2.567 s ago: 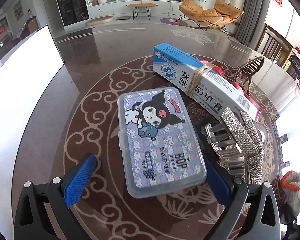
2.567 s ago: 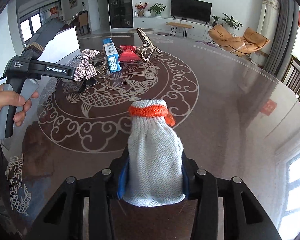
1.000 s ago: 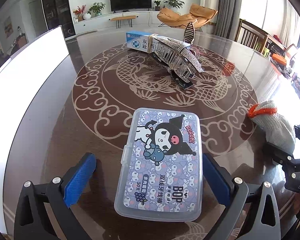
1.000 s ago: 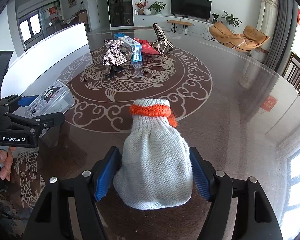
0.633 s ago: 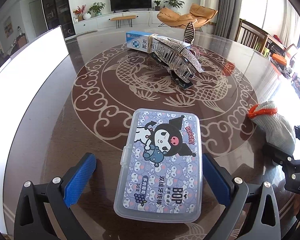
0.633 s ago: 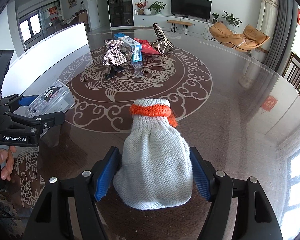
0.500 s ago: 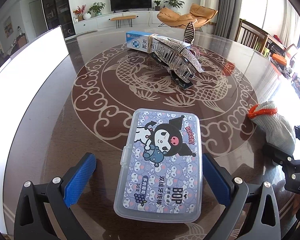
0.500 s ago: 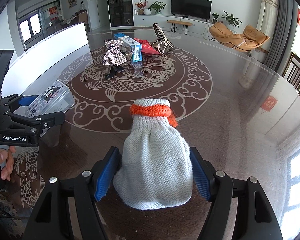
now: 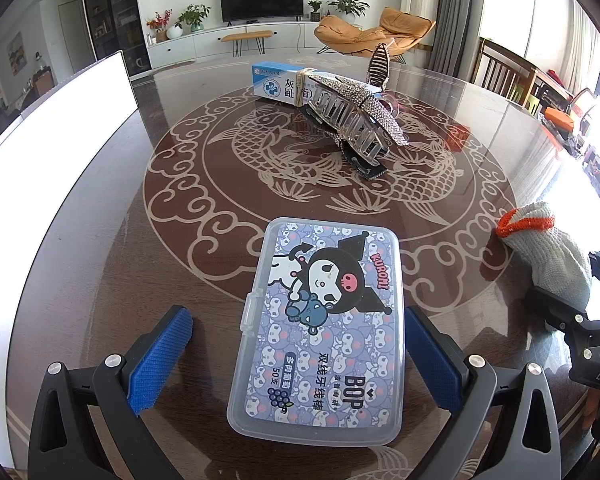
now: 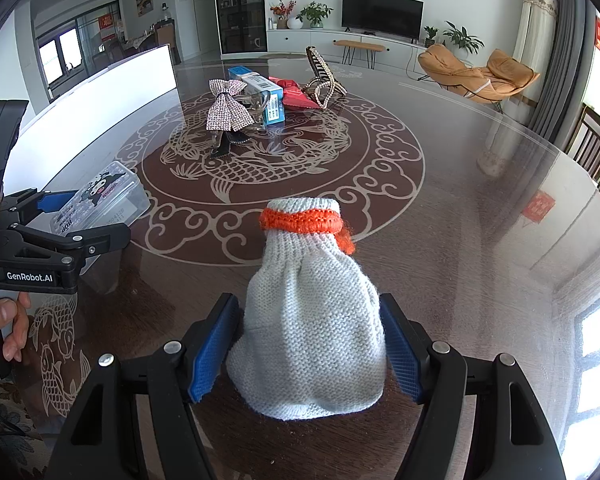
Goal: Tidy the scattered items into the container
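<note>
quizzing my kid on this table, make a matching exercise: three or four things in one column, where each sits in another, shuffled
Things:
1 cartoon floss box
2 knit glove
3 blue and white carton
4 rhinestone bow clip

Places:
A between the right gripper's open jaws
B against the carton, nearer the cameras
C between the left gripper's open jaws
D mid-table, beside a red packet

Pairs: 1-C, 2-A, 3-D, 4-B

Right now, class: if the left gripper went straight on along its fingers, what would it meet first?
The left gripper would most likely meet the clear Kuromi floss-pick box, which already lies between its open blue pads without visible contact. Beyond that is bare table, though depth is hard to judge here.
</note>
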A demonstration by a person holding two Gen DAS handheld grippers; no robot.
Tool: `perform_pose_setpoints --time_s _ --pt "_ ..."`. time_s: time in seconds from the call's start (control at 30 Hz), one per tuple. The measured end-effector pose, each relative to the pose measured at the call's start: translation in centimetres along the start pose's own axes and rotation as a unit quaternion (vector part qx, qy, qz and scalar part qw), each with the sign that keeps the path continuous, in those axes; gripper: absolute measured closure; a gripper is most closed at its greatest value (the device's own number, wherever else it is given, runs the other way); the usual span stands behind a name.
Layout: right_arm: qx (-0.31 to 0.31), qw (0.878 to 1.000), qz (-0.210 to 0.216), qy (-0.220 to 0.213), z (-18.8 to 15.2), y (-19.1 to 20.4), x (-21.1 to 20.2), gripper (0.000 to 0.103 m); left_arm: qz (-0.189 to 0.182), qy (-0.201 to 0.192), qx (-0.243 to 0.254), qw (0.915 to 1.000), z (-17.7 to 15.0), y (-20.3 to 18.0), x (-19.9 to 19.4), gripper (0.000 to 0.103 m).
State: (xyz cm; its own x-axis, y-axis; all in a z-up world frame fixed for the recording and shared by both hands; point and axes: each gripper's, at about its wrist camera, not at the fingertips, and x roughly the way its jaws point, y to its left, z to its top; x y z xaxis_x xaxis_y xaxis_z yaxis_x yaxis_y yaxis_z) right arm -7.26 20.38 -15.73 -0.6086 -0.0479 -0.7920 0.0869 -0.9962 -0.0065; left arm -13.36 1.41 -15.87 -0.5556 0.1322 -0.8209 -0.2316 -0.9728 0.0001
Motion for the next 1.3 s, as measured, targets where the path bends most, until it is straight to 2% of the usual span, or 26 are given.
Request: perform_pose_setpoints --time_s 1.27,1.3 --pt "0.000 1.000 0.000 0.001 0.05 -0.15 0.14 0.032 -0.004 0.002 0.002 1.0000 -0.33 -0.12 0.03 0.000" --pt "0.001 1.000 0.001 0.000 0.05 -0.16 0.13 0.032 -0.009 -0.001 0.010 0.9999 -0.51 -0.26 -0.19 0.004"
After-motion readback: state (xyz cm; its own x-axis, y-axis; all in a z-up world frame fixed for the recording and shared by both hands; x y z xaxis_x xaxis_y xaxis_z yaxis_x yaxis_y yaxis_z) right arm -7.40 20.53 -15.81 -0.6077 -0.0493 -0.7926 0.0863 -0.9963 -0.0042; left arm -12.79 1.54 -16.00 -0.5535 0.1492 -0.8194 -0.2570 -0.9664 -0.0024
